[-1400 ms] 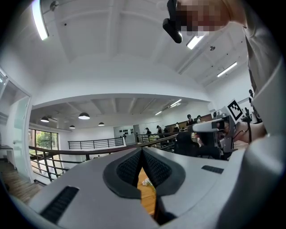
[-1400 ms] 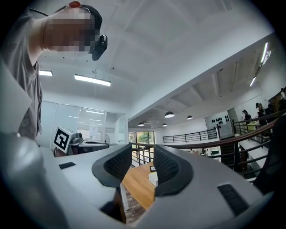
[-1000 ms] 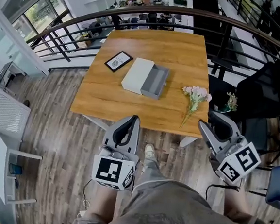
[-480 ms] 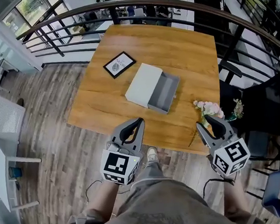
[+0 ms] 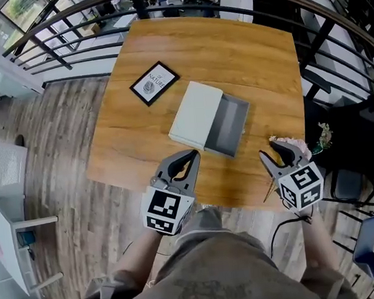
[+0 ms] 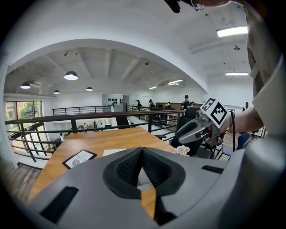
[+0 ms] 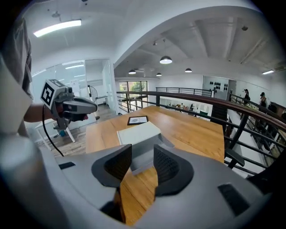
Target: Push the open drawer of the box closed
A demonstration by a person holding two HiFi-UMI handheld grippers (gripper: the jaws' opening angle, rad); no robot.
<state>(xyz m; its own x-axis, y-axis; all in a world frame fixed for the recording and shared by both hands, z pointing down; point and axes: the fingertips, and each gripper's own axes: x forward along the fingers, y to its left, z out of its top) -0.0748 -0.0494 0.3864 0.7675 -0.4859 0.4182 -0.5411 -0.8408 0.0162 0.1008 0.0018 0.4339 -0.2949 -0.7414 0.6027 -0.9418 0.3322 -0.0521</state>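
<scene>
Two grippers are hovering over the near edge of the tabletop (image 5: pixel 257 61) as I am holding them. The left gripper (image 5: pixel 191 155) is sitting clenched, jaws meeting on nothing; the right gripper (image 5: pixel 284 149) is sitting released, jaws apart and empty. Just ahead, between the two, the white box (image 5: pixel 195 114) is lying flat, its grey drawer (image 5: pixel 230 125) sticking out open toward the right gripper. Beyond it, ahead-left of the left gripper, a framed card (image 5: pixel 154 83) is lying. Farthest off, a railing (image 7: pixel 196 99) is curving round the tabletop.
</scene>
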